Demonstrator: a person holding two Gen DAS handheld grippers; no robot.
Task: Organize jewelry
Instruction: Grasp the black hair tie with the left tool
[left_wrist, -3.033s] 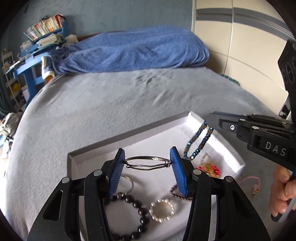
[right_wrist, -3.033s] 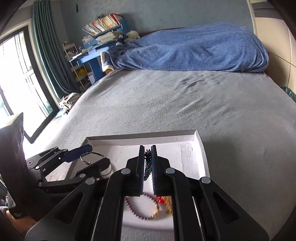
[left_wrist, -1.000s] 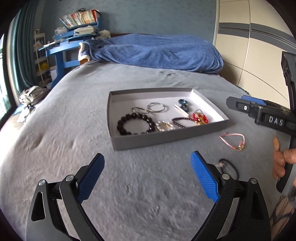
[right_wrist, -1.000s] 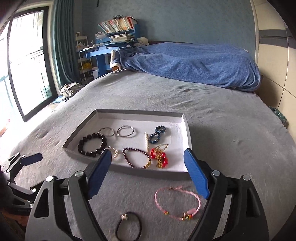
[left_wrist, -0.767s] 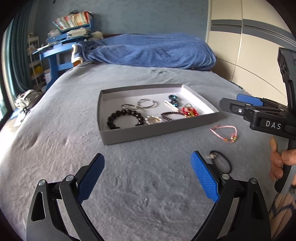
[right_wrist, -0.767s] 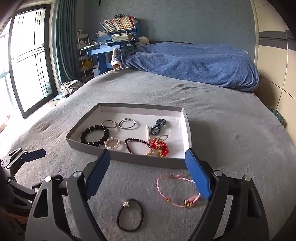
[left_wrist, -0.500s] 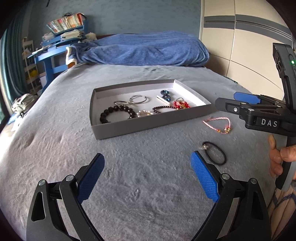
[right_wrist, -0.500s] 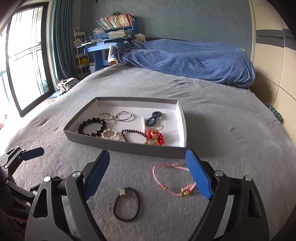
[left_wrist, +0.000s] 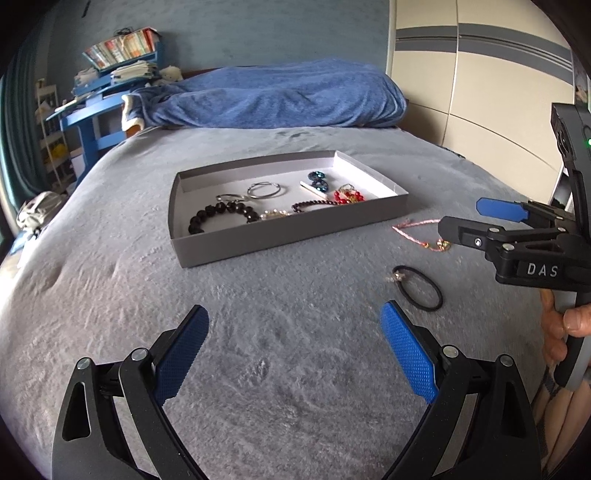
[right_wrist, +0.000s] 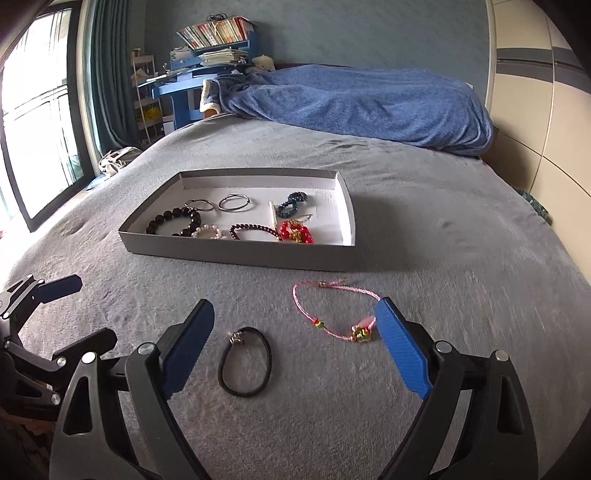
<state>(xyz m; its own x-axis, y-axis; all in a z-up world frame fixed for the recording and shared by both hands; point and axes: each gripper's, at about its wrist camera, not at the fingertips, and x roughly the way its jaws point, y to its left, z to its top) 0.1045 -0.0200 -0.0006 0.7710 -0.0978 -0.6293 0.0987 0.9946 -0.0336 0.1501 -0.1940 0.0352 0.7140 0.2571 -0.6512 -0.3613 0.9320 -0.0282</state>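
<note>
A grey tray (left_wrist: 280, 236) (right_wrist: 240, 254) lies on the grey bed and holds several bracelets and rings: a black bead bracelet (right_wrist: 173, 221), two silver hoops (right_wrist: 233, 203), a red bead piece (right_wrist: 295, 230). A black elastic band (left_wrist: 419, 287) (right_wrist: 245, 362) and a pink cord bracelet (left_wrist: 419, 234) (right_wrist: 334, 312) lie on the bed in front of the tray. My left gripper (left_wrist: 293, 345) is open and empty, well back from the tray. My right gripper (right_wrist: 295, 339) is open and empty, above the band and the pink bracelet.
A blue blanket (right_wrist: 362, 99) is heaped at the far end of the bed. A blue desk with books (right_wrist: 207, 55) stands beyond the bed on the left. A window (right_wrist: 33, 110) is at the left, cream wardrobe panels (left_wrist: 480, 92) at the right.
Both grippers let go of their jewelry in the tray, opened wide and pulled back from it. The black band and pink bracelet on the bed came into view.
</note>
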